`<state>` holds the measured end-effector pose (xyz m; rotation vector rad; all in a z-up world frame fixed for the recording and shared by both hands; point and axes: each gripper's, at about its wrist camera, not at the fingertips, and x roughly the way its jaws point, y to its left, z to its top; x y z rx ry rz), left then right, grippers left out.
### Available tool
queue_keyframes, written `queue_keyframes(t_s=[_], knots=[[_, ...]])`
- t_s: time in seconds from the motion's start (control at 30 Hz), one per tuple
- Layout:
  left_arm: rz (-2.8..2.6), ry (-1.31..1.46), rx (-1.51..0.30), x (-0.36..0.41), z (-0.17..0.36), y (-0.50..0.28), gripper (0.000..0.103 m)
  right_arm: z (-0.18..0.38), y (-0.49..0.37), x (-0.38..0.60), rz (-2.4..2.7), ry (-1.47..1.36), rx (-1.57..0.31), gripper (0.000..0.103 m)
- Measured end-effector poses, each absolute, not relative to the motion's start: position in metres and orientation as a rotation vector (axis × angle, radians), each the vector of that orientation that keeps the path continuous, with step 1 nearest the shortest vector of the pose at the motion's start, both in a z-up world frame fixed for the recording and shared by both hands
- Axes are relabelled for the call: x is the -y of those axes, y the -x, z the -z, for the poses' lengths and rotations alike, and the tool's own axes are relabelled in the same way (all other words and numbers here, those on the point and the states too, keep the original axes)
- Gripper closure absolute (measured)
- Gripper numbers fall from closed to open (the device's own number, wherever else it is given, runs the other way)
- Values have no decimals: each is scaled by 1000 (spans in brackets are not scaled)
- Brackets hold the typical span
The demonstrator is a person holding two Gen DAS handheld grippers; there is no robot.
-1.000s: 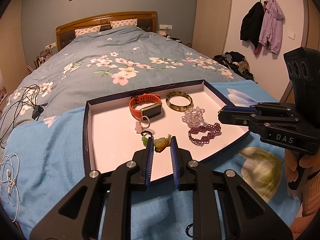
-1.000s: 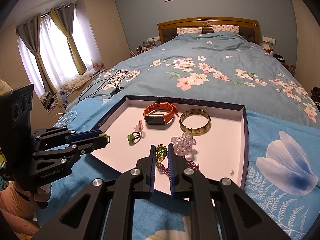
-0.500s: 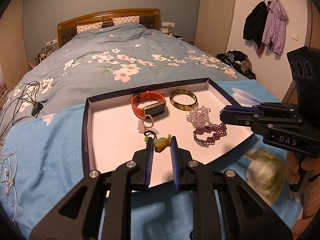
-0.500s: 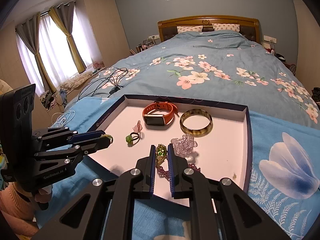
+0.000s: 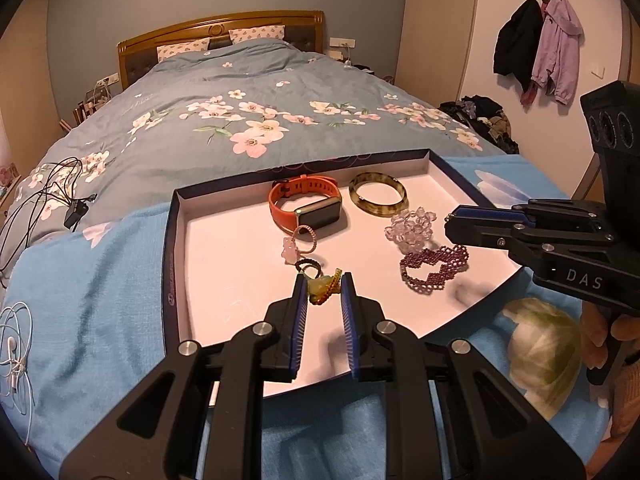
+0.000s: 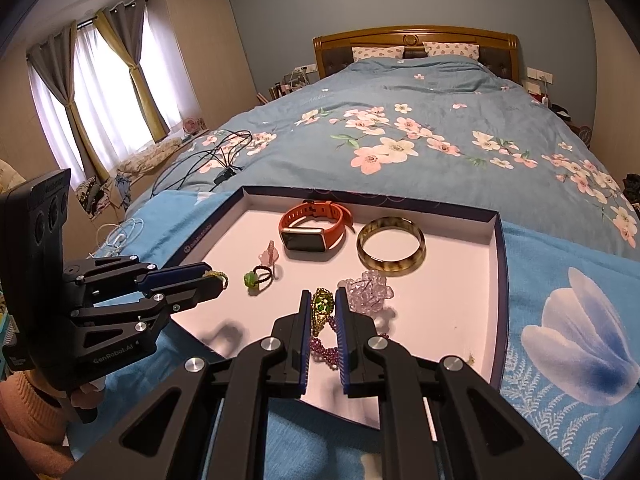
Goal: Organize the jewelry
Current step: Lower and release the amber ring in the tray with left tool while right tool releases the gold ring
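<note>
A shallow white tray with a dark blue rim lies on the blue blanket. In it are an orange smartwatch, a brown bangle, a clear bead bracelet, a purple bead bracelet, a pink charm ring and a black ring with a green stone. My left gripper is shut on a yellow-green woven piece above the tray's front. My right gripper is shut on a green-and-gold beaded piece above the tray.
The tray sits at the foot of a bed with a floral blue duvet. Black cables and white earphones lie at the left. Coats hang on the right wall. Curtained windows are at the left.
Both grippers have drawn back and up a little from the tray, each still holding its piece. The jewelry in the tray has not moved.
</note>
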<state>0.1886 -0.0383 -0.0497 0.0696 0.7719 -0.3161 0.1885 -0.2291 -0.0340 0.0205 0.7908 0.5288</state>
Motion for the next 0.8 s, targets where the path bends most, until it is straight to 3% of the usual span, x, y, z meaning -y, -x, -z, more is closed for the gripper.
queue_keyframes(t_s=[0.7,0.8], knots=[[324,-46,-839,40,68,-209,86,53,-206,217,-485,5,-856,92],[327,-47,-838,41,70,-209,82,53,-206,220,-479,-2,-860,92]])
